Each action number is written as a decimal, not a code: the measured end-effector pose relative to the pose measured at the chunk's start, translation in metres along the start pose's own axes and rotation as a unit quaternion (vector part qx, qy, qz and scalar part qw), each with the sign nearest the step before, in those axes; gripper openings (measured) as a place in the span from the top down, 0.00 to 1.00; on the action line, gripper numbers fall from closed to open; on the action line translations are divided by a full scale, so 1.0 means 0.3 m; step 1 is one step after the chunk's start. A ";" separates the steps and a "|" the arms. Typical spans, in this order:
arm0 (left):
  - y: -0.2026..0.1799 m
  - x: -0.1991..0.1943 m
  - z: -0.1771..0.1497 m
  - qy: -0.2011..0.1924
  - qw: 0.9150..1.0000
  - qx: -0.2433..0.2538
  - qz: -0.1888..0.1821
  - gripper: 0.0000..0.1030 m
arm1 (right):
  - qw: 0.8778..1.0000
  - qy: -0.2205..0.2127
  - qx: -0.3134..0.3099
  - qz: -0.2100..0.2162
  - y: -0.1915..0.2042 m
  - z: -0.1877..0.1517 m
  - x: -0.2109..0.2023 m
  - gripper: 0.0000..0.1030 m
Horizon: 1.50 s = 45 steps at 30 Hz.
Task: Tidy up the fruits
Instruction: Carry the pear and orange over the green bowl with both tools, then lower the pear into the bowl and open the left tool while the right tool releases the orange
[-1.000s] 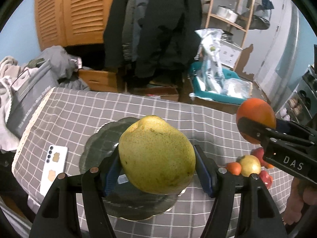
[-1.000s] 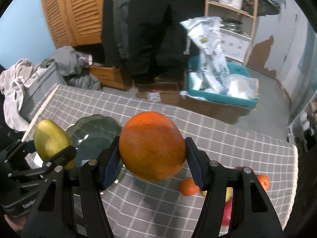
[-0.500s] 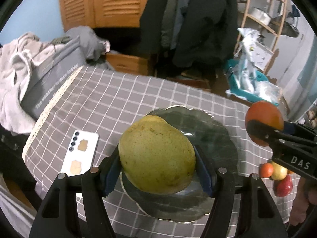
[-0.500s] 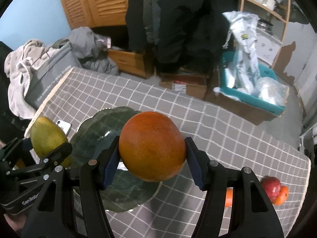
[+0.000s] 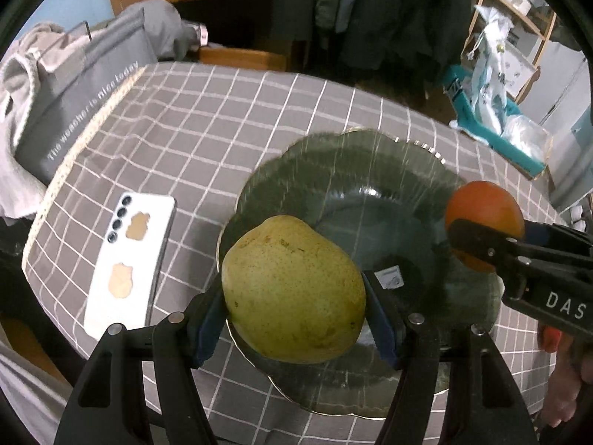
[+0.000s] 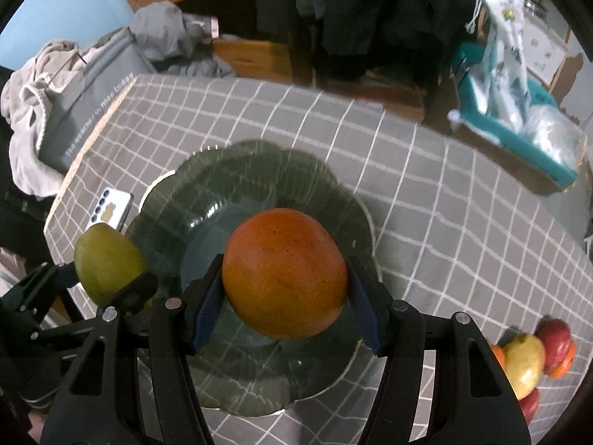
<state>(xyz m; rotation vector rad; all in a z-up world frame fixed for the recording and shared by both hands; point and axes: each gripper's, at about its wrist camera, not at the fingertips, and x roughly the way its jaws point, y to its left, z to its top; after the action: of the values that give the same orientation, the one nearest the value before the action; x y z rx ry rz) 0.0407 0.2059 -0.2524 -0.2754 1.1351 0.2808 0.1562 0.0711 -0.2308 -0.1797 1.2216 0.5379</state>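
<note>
The left gripper [image 5: 294, 306] is clamped on a yellow-green pear [image 5: 294, 289], its blue pads pressing the fruit's two flanks; the pear sits crosswise to the fingers with its narrower end tilted up and toward the left of the left wrist view, so its long axis runs roughly from lower right to upper left. It fills the whole gap between the fingers and hangs above the near left edge of a dark green scalloped plate [image 5: 370, 170], clear of the plate's surface. The right gripper [image 6: 285, 298] is clamped the same way on an orange-red mango [image 6: 285, 272], pads on either side, the fruit's long axis lying nearly level from pad to pad. The mango hangs over the middle of the plate [image 6: 259, 170], apart from it. Both grippers point steeply down at the grey checked tablecloth [image 5: 222, 111]. A white phone [image 5: 129, 259] lies face down on the cloth just left of the plate. A small cluster of red, yellow and orange fruits [image 6: 533, 359] rests on the cloth well to the right of the plate
</note>
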 end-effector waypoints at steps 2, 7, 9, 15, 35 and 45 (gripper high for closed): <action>-0.001 0.017 -0.009 0.008 1.000 0.001 0.004 0.32 | 1.000 0.008 -0.002 0.001 0.002 -0.008 0.019 0.39; -0.003 0.048 -0.022 0.023 1.000 0.003 0.004 0.32 | 1.000 0.024 -0.008 0.002 0.006 -0.021 0.055 0.39; -0.006 0.059 -0.025 0.028 1.000 0.005 0.005 0.32 | 1.000 0.028 -0.006 0.003 0.004 -0.024 0.066 0.39; -0.020 0.090 -0.038 0.043 0.999 0.011 0.007 0.32 | 0.999 0.037 -0.006 0.005 0.002 -0.035 0.086 0.39; -0.019 0.072 -0.037 0.034 0.999 0.009 0.000 0.16 | 0.998 0.058 0.011 0.023 -0.011 -0.060 0.117 0.37; -0.020 0.042 -0.035 0.023 1.000 0.006 -0.001 0.16 | 0.999 -0.004 0.018 0.041 -0.004 -0.028 0.024 0.22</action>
<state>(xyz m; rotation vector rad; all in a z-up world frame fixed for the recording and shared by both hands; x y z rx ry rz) 0.0390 0.1977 -0.2675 -0.2722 1.1821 0.2671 0.1514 0.0687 -0.2407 -0.0970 1.2349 0.5858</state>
